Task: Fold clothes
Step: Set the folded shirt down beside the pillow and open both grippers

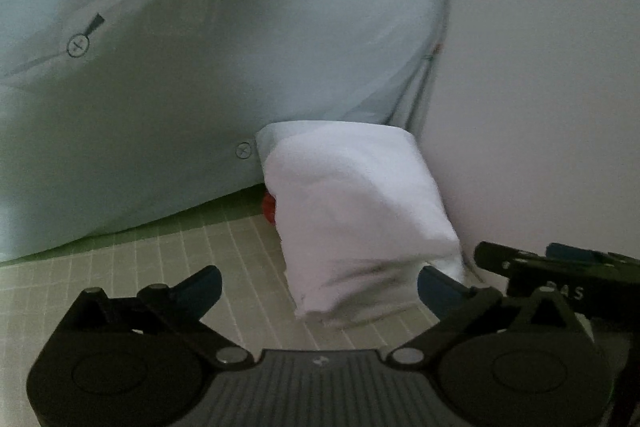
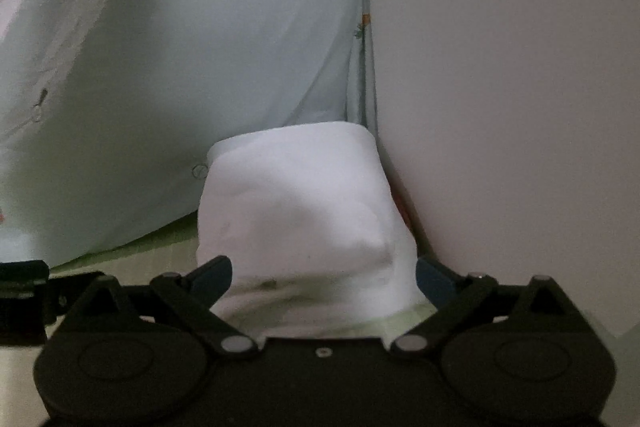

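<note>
Folded white garment (image 2: 304, 211) between open right tongs (image 2: 324, 277)

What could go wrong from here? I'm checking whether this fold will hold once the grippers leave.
1. The folded white garment is bulky and rounded, so with both the left gripper and the right gripper open, it may spring open.
2. It sits against the pale blue fabric; that may push it.
3. A small red thing peeks out beside it; what it is, I cannot tell.

One folded white cloth (image 1: 360, 211), one pale blue sheet (image 1: 240, 27), one grid mat (image 1: 224, 267).
</note>
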A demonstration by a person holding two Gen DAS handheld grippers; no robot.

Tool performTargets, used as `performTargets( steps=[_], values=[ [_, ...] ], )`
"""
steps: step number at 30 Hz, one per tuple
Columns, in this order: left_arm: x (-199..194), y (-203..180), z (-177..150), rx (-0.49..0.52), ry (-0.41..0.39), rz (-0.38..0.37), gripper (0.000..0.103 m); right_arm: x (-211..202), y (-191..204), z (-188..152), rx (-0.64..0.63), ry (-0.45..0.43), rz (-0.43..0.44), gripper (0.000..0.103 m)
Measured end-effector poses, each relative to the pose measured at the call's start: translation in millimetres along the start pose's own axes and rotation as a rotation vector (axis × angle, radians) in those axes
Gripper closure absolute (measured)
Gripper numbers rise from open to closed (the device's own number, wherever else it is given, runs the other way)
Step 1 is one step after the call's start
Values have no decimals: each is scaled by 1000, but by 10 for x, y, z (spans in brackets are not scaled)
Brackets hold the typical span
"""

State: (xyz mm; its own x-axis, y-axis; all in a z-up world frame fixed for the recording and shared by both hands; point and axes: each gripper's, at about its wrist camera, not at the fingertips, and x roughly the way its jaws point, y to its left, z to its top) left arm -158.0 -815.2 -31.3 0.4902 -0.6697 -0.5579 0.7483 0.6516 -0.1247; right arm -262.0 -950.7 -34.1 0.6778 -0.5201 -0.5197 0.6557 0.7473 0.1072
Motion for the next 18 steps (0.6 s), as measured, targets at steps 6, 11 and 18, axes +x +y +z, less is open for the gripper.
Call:
performTargets(
  steps=[6, 11, 18],
  values=[
    [-273, -23, -148, 16, -6, -45, 0, -361, 39, -257, -4, 17, 5, 4],
    [-443, -56, -273, 73, 5, -64, 0, -573, 8, -446, 0, 26, -17, 3],
    [-570, -113, -417, 154, 7, -86, 0, -714, -10, -574, 14, 21, -62, 0]
  ],
)
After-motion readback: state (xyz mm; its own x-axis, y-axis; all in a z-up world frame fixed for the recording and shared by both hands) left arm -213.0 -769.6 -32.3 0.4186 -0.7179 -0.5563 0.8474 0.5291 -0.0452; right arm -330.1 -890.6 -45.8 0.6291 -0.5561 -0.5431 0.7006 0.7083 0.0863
